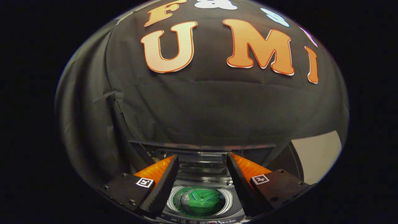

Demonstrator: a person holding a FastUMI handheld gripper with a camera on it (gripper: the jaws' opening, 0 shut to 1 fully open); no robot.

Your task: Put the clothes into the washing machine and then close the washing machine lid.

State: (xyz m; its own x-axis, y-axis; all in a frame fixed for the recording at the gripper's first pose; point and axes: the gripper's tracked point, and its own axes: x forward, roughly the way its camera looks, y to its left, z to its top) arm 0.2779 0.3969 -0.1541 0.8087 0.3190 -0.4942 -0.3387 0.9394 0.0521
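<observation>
My gripper [202,159] hangs open above the top-loading washing machine [199,214], with nothing between its fingers. Below and between the fingers I look down into the round metal drum [174,200]. A green garment [203,199] lies bunched at the bottom of the drum. The machine's dark lid [202,145] stands raised behind the opening, just beyond the fingertips, seen edge-on with a glossy surface.
The black cloth wall [202,105] rises close behind the machine. A pale panel [317,154] shows off to the right of the machine, beyond the right finger.
</observation>
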